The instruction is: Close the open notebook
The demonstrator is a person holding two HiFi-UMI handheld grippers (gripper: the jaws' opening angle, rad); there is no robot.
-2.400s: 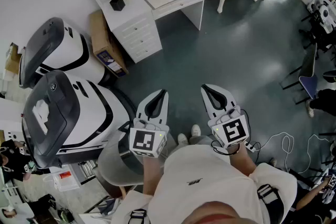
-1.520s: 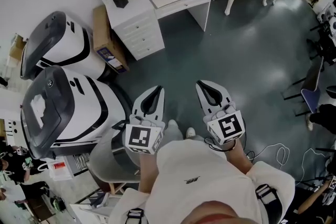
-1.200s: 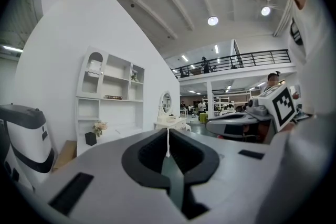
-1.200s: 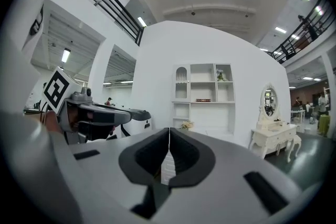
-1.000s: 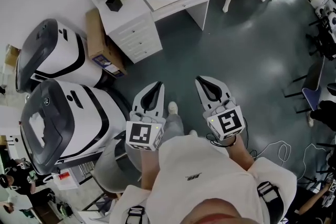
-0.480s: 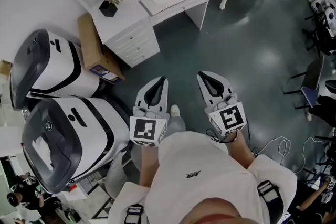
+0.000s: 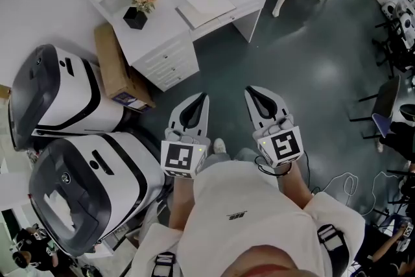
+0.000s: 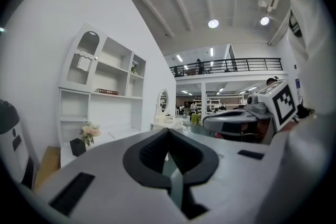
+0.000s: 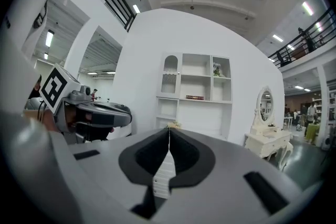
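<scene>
Left gripper (image 7: 202,99): I am holding it out low in front of me, jaws pressed together, nothing sitting between them
Right gripper (image 7: 250,91): I am carrying it just beside the left one, jaws likewise meeting at the tips and gripping nothing
Open notebook (image 7: 206,8): lying flat on the white desk (image 7: 162,32), pages facing up, well apart from both grippers across bare floor
Bearing: the notebook is sitting straight ahead of the jaw tips, a touch nearer the left gripper's line than the right's
Long axis: I am judging it to be running along the desk's front edge, so a cover should be swinging across that line; I cannot make out the spine from here
Step in hand: I am judging the approach to be under way, the closing not yet begun
Count, grippers: two
Count, notebooks: one
Count, flower pots (image 7: 140,8): one, standing left of the notebook
Count, white-and-black machine housings (image 7: 61,91): two, left of me
Count, cardboard boxes (image 7: 114,68): one, leaning beside the desk drawers
</scene>
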